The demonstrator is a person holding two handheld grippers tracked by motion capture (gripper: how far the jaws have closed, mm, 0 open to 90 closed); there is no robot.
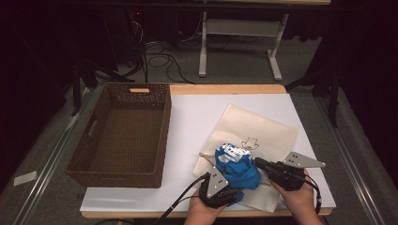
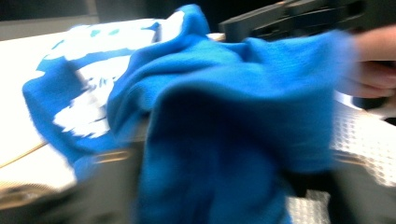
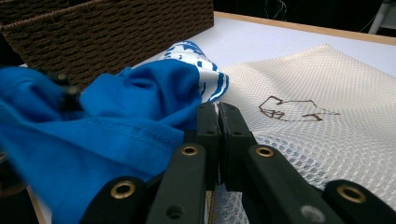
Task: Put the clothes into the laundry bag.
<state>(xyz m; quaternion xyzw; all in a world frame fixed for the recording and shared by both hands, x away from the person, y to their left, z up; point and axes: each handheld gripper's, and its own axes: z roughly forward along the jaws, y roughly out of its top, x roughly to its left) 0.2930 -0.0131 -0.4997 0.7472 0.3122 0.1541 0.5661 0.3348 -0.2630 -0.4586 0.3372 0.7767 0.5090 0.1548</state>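
Dark room behind w/ cables on the floor and a white table frame point(image 1: 239, 33) partly cut off at the top. White table point(image 1: 197, 122) is carrying a brown wicker basket point(image 1: 119, 133) at the person's left and a cream mesh bag point(image 1: 263, 129) at the right w/ a small line drawing on it. A bunched blue shirt point(image 1: 237, 166) w/ white print is lying on the near part of the bag, between the two grippers.

Left gripper point(image 1: 217, 187) is sitting at the shirt's near-left edge; in its own view the shirt point(image 2: 224, 130) is filling most of the frame, badly blurred, and its jaws are hidden under the cloth, so can't tell whether they're spread or gripping. Right gripper point(image 1: 267, 165) is reaching in from the right, its jaws pressed together in its own view point(image 3: 218, 114) at the shirt's point(image 3: 116, 126) edge; cloth seems pinched there, but the contact spot is hard to make out. Bag's point(image 3: 327, 93) near corner is being covered by the hands & shirt. Basket's wall point(image 3: 107, 32) is cut off at the top-left of the right gripper view.
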